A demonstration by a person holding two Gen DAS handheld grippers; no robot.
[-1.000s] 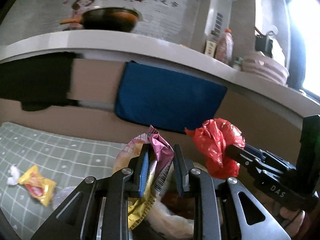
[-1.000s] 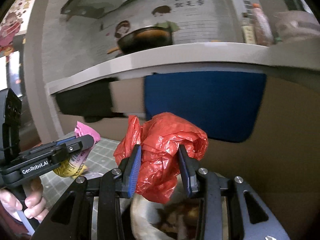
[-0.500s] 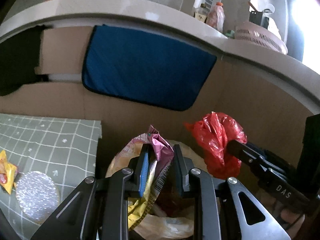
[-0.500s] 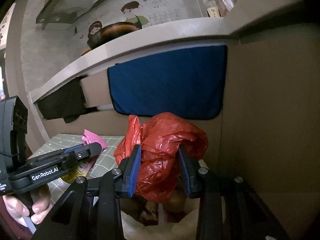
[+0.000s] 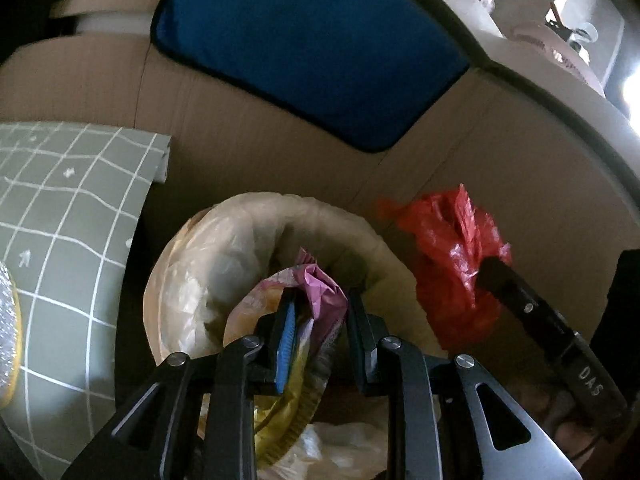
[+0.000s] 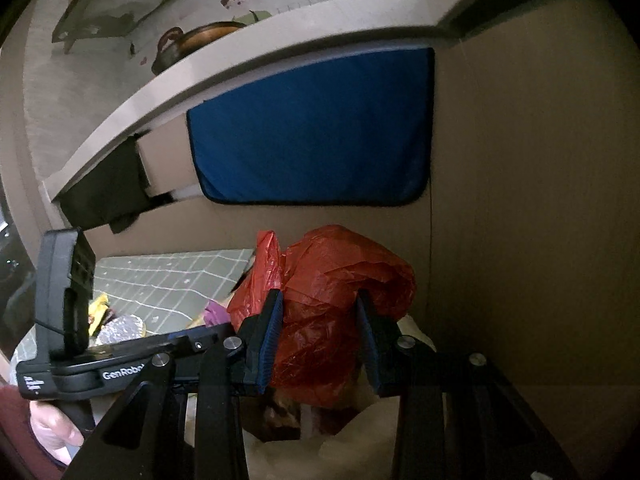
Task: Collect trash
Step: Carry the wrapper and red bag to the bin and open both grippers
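Both claws hang over the mouth of the lined bin (image 5: 280, 216). Between the fingers of the left claw (image 5: 320, 336) sits a crumpled pink and yellow snack wrapper (image 5: 320, 292); its jaws are opening, the left pad against the foil, the right one seemingly just clear of it. Gripped firmly in the right claw (image 6: 318, 344) is a bunched red plastic bag (image 6: 340, 280), bulging above and below the pads.

What matters for the drop is that the wrapper hangs straight above the bin's opening, long axis roughly up and down, so it should fall inside once freed. In the left view the red bag (image 5: 456, 264) is over the bin's right rim, nearer the edge than the wrapper, so I judge it needs a small shift inward.

Compared with a second ago, both claws have come down and tipped forward: the shelf and pan have slid out of the left view, and the bin now fills the space under the fingers. More trash waits on the checked mat (image 6: 168, 280).
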